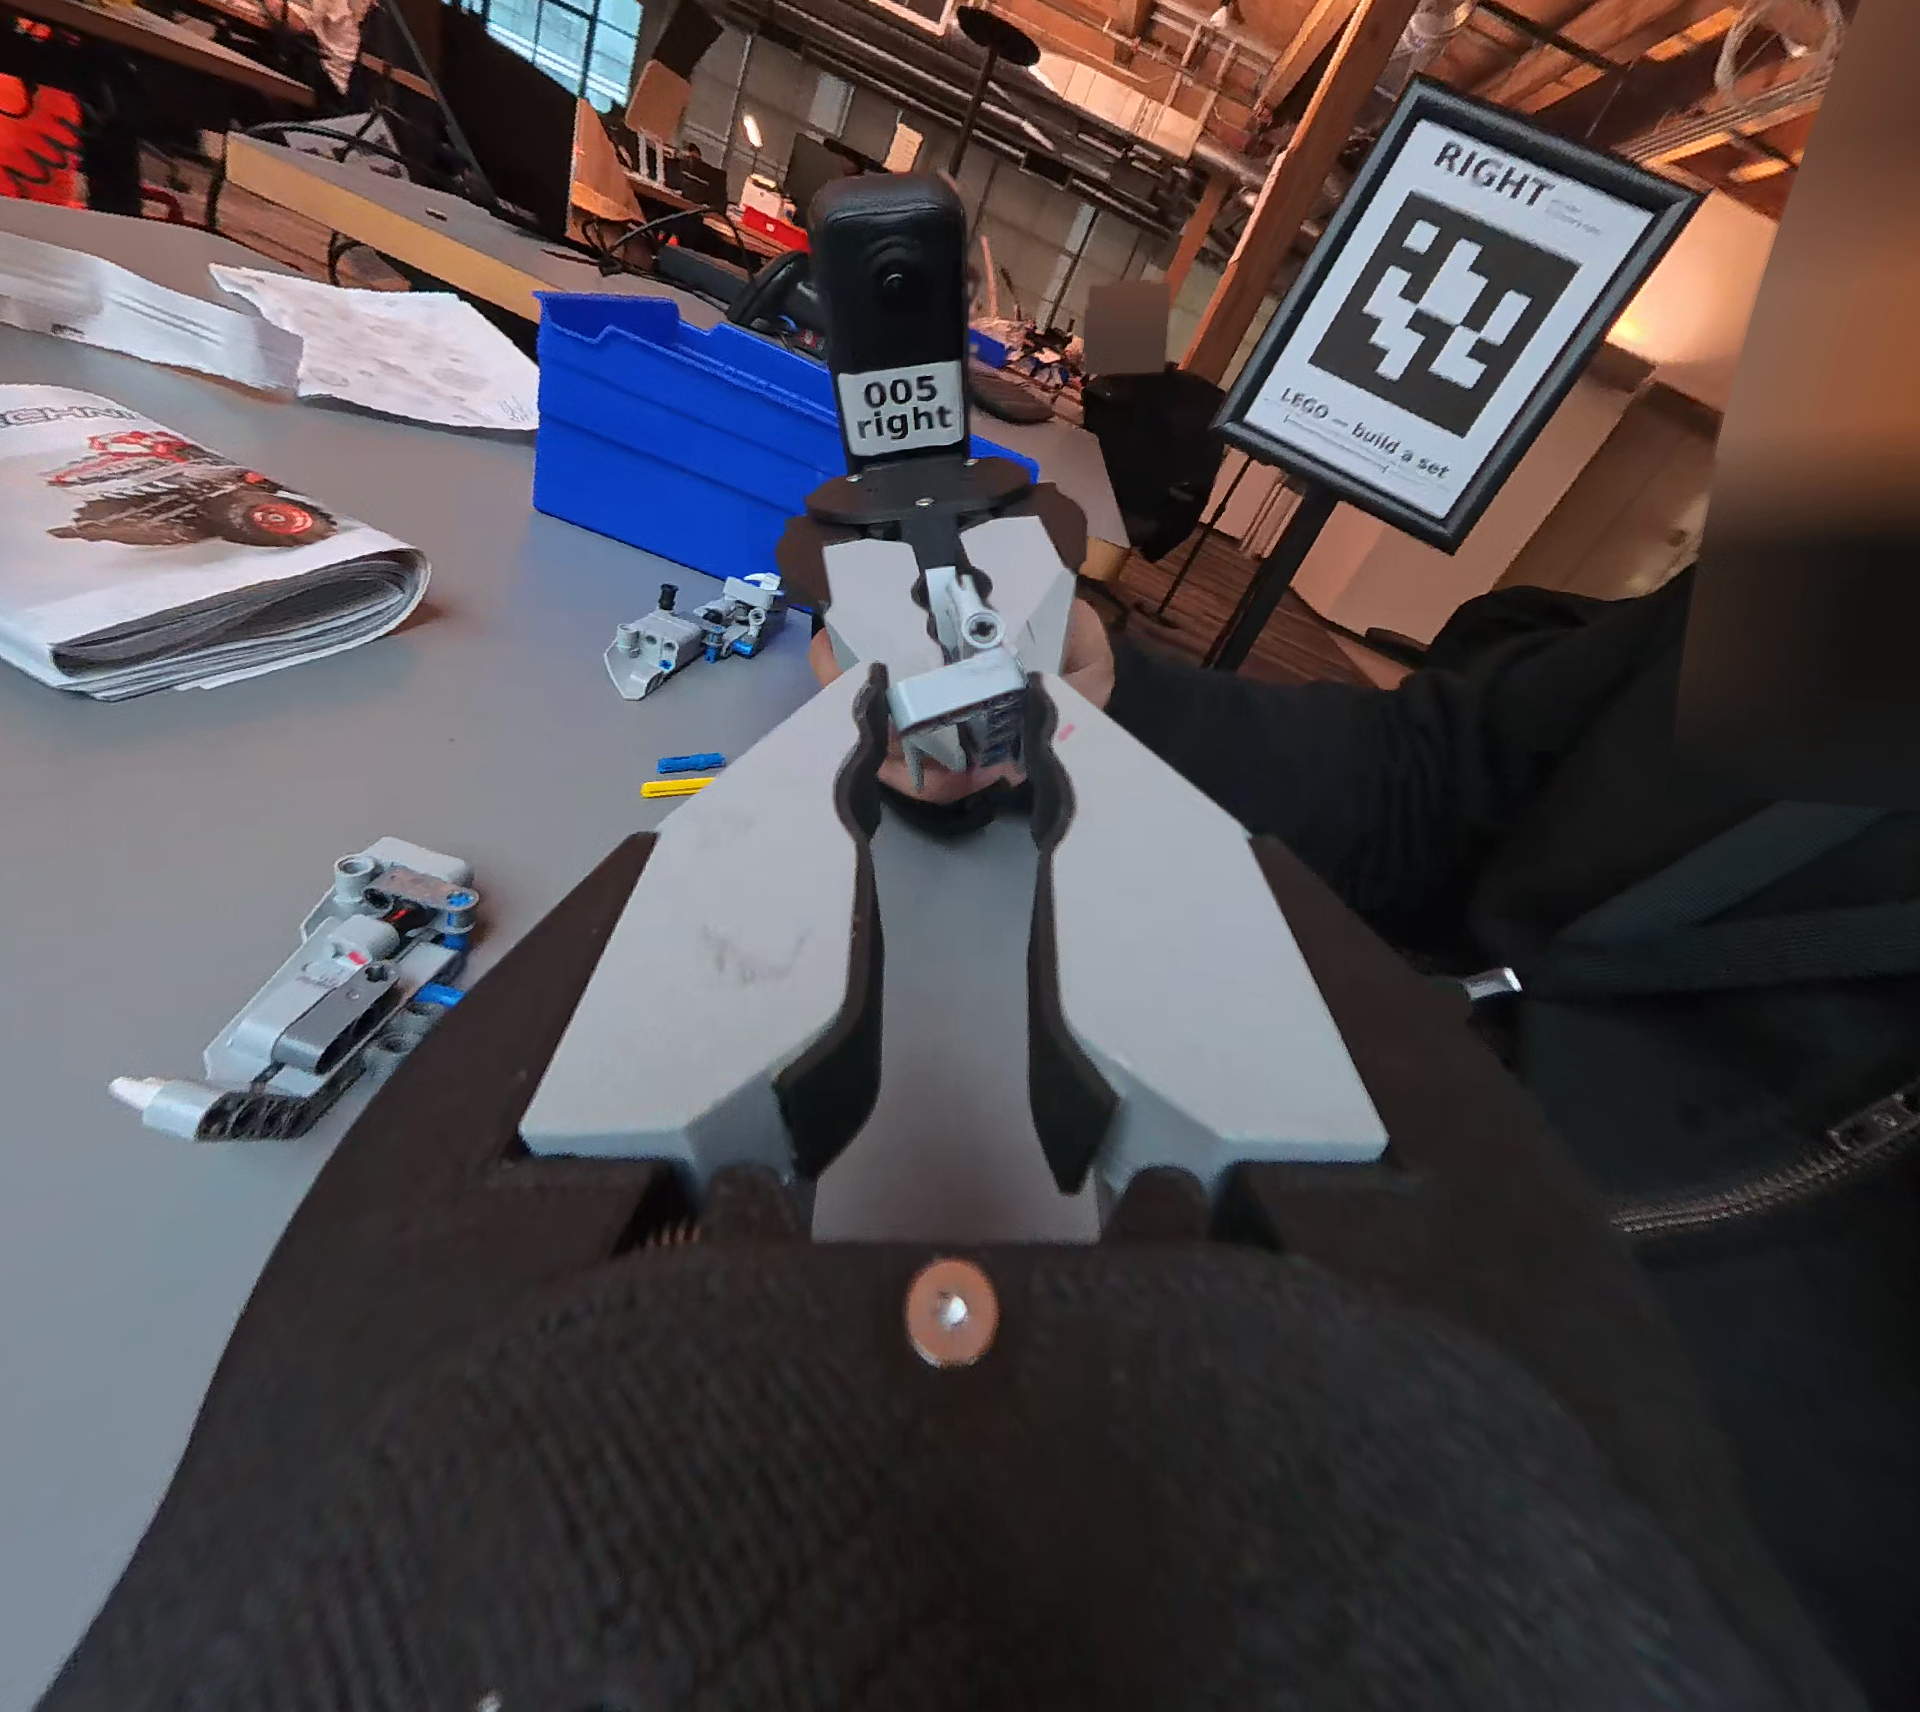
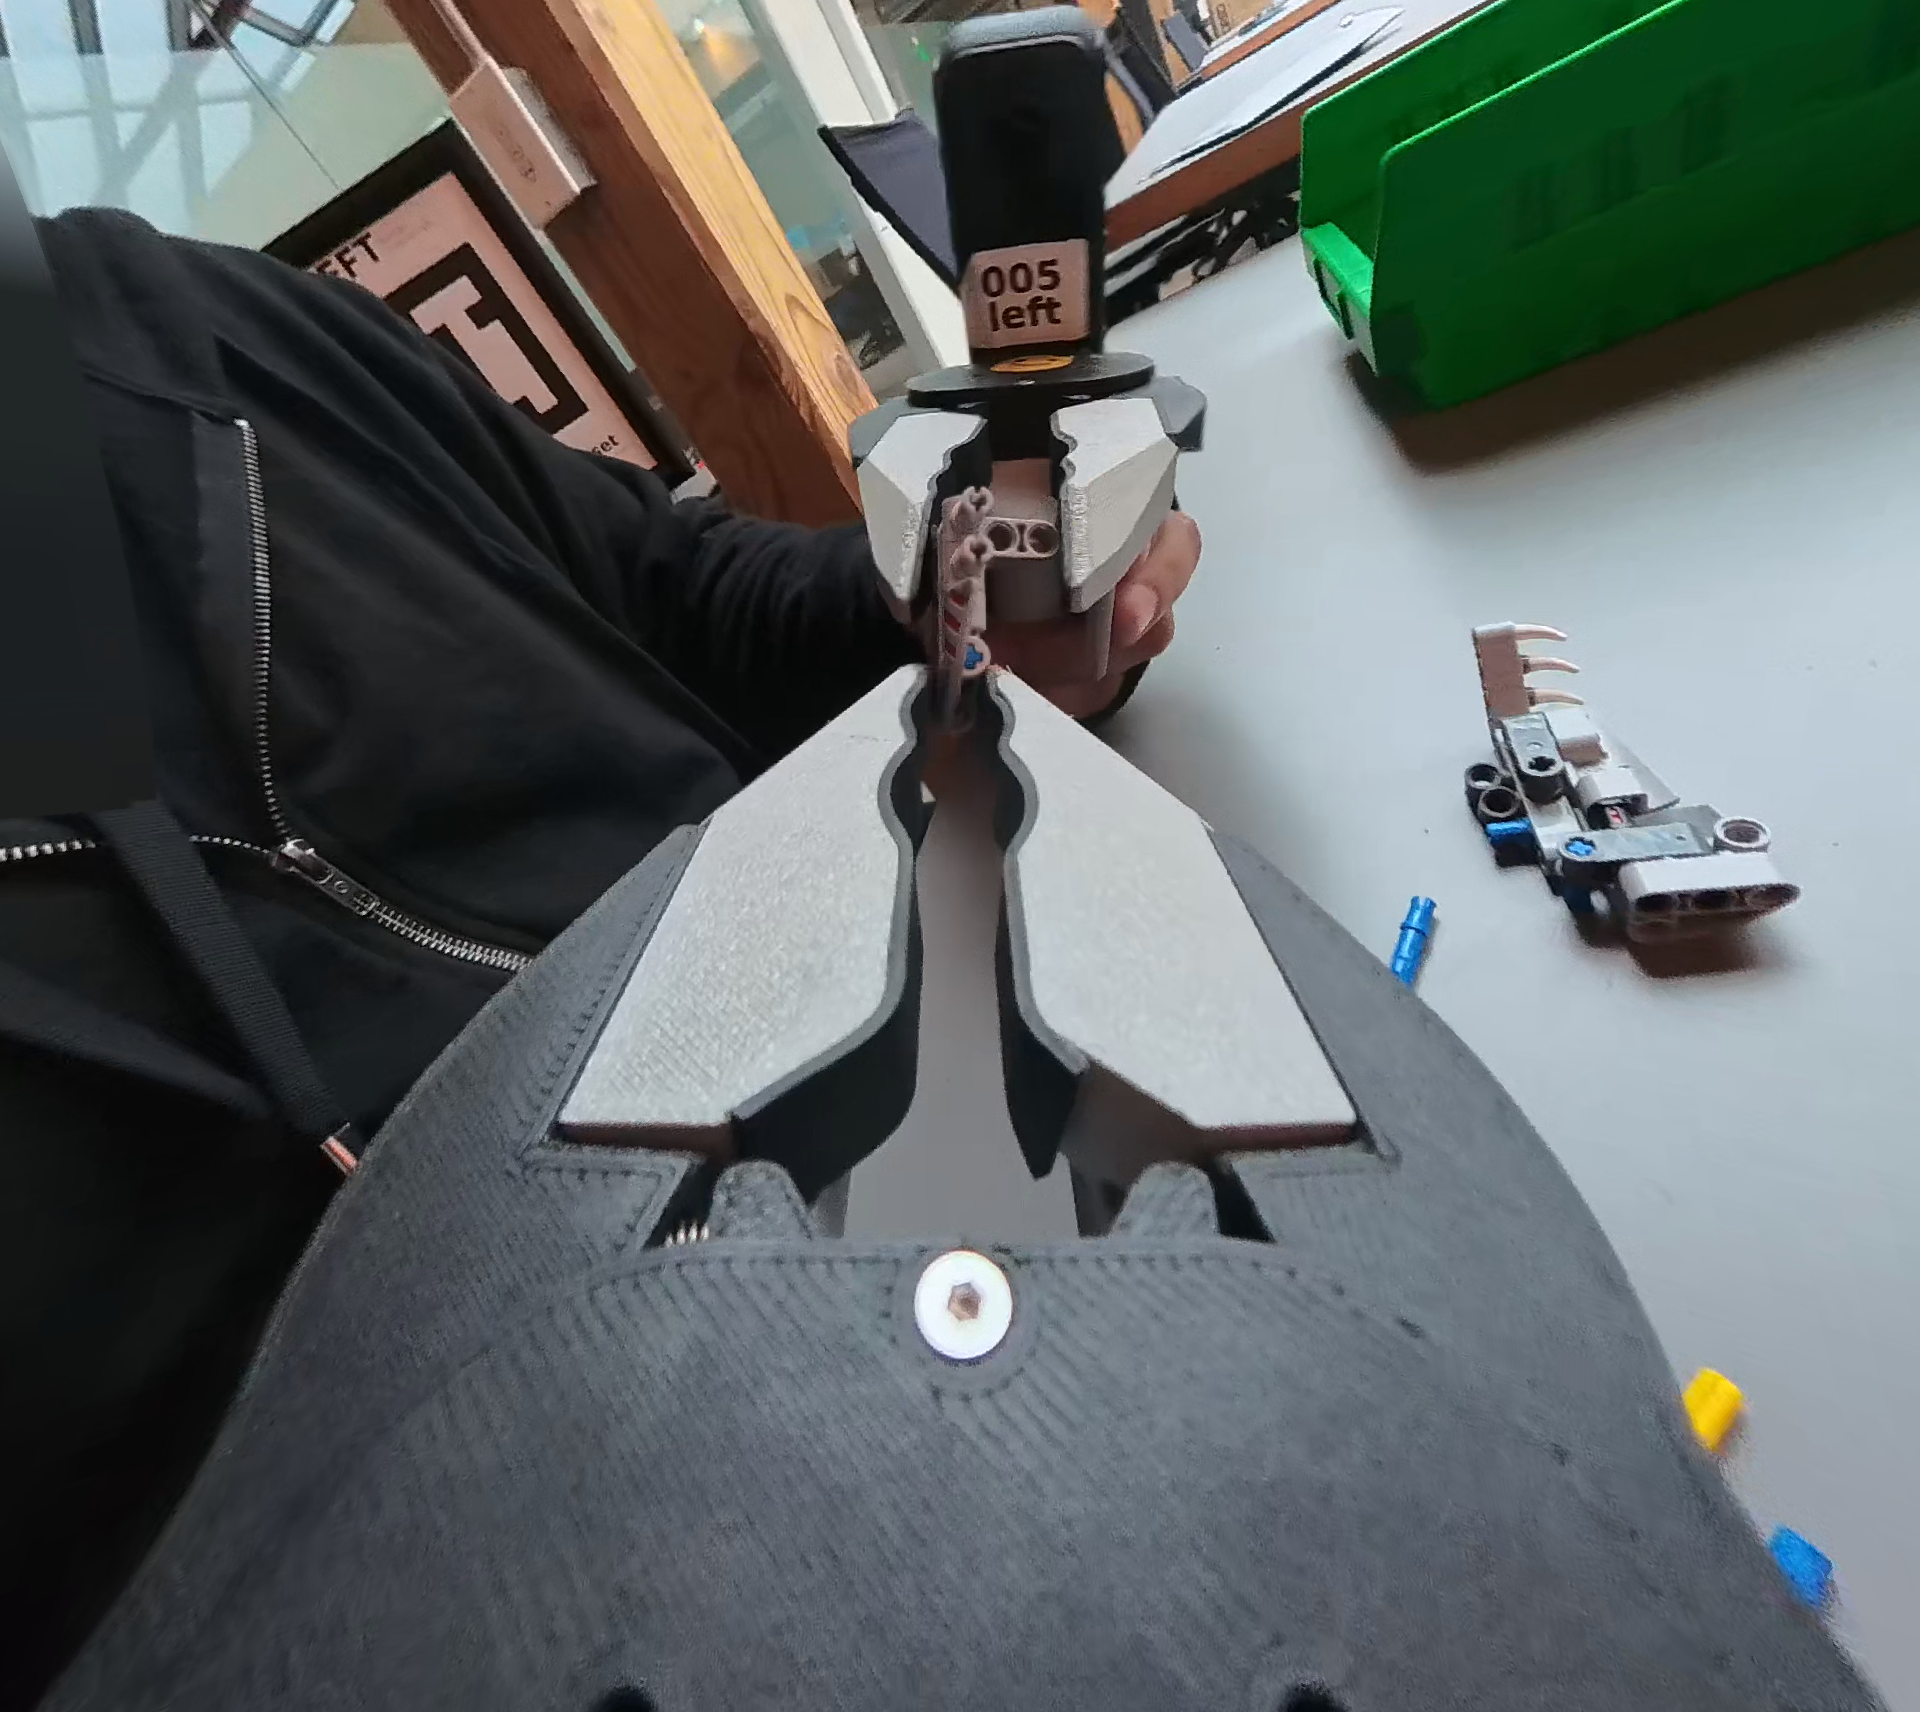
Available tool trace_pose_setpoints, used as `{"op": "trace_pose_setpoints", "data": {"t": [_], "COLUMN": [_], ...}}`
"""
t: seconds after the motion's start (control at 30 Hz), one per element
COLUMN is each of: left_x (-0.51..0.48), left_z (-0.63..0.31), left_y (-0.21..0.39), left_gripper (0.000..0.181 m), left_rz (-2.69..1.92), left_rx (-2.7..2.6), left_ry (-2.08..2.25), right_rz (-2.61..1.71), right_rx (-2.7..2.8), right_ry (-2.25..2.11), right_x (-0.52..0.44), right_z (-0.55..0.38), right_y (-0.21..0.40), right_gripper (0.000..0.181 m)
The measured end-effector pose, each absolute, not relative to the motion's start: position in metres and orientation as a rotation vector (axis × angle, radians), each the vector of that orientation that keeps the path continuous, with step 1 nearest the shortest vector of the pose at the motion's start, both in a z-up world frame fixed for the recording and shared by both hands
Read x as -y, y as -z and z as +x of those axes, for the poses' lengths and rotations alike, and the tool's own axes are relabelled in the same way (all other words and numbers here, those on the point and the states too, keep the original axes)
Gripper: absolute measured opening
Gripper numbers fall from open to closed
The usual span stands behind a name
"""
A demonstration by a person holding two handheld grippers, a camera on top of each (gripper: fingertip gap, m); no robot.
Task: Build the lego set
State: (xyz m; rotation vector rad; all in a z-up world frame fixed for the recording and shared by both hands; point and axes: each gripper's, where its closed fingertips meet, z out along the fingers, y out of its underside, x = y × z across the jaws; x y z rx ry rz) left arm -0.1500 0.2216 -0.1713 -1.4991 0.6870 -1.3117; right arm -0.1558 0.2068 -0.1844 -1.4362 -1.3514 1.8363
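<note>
My left gripper [image 1: 948, 706] is shut on a small grey lego piece [image 1: 951, 691] with round holes, which also shows in the right wrist view [image 2: 1016, 536]. My right gripper [image 2: 958, 706] faces it tip to tip and is shut on a thin grey lego beam [image 2: 961, 613] with red and blue marks. In the left wrist view the right gripper [image 1: 961, 623] shows head-on, with the beam end [image 1: 977, 623] between its fingers. The beam and the grey piece meet in the air above the grey table [image 1: 312, 779], close to a person's black jacket [image 2: 364, 623].
A grey lego subassembly [image 1: 312, 987] [image 2: 1621, 821] lies on the table, and a smaller one [image 1: 696, 634] lies near a blue bin [image 1: 665, 436]. Loose blue [image 1: 688, 762] [image 2: 1413, 935] and yellow [image 1: 675, 787] [image 2: 1712, 1418] parts lie about. There is an instruction booklet [image 1: 197, 561], a green bin [image 2: 1621, 156] and a framed sign [image 1: 1455, 332]. The tips of both grippers are at nearly the same place.
</note>
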Motion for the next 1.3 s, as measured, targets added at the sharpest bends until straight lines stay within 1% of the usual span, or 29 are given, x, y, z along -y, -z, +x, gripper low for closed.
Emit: {"op": "trace_pose_setpoints", "data": {"t": [0.13, 0.23, 0.27, 0.33, 0.47, 0.6, 0.63, 0.7, 0.73, 0.77, 0.87, 0.9, 0.97, 1.2, 1.3], "left_x": [-0.223, -0.222, -0.220, -0.214, -0.211, -0.207, -0.204, -0.204, -0.204, -0.203, -0.199, -0.198, -0.195, -0.197, -0.204], "left_z": [-0.153, -0.157, -0.158, -0.157, -0.157, -0.156, -0.157, -0.161, -0.161, -0.161, -0.155, -0.153, -0.149, -0.148, -0.148], "left_y": [0.183, 0.185, 0.186, 0.193, 0.193, 0.187, 0.181, 0.175, 0.178, 0.184, 0.193, 0.194, 0.198, 0.197, 0.195], "left_gripper": [0.024, 0.038, 0.037, 0.026, 0.024, 0.023, 0.014, 0.014, 0.017, 0.025, 0.031, 0.028, 0.014, 0.014, 0.013], "left_rz": [-1.579, -1.595, -1.598, -1.624, -1.582, -1.510, -1.472, -1.448, -1.471, -1.501, -1.521, -1.519, -1.497, -1.397, -1.408], "left_rx": [-0.764, -0.836, -0.863, -0.956, -1.003, -0.996, -0.994, -0.995, -1.022, -1.056, -1.128, -1.139, -1.192, -1.245, -1.165], "left_ry": [1.205, 1.111, 1.086, 1.048, 1.004, 1.021, 1.028, 1.011, 0.992, 0.966, 0.922, 0.918, 0.870, 0.673, 0.693], "right_rz": [-1.477, -1.503, -1.487, -1.454, -1.482, -1.533, -1.572, -1.547, -1.546, -1.556, -1.563, -1.569, -1.576, -1.613, -1.584], "right_rx": [1.358, 1.428, 1.444, 1.476, 1.462, 1.414, 1.418, 1.427, 1.430, 1.431, 1.426, 1.432, 1.457, 1.330, 1.215], "right_ry": [-1.784, -1.678, -1.671, -1.671, -1.740, -2.002, -2.004, -2.018, -2.005, -2.003, -2.069, -2.080, -2.095, -2.193, -2.228], "right_x": [-0.211, -0.208, -0.206, -0.201, -0.200, -0.196, -0.197, -0.195, -0.196, -0.196, -0.193, -0.192, -0.188, -0.196, -0.206], "right_z": [-0.155, -0.157, -0.157, -0.157, -0.156, -0.150, -0.149, -0.148, -0.148, -0.148, -0.148, -0.148, -0.148, -0.151, -0.152], "right_y": [0.191, 0.202, 0.201, 0.199, 0.201, 0.197, 0.202, 0.199, 0.199, 0.201, 0.200, 0.200, 0.202, 0.198, 0.190], "right_gripper": [0.004, 0.004, 0.004, 0.004, 0.004, 0.004, 0.004, 0.004, 0.004, 0.004, 0.004, 0.004, 0.004, 0.006, 0.004]}}
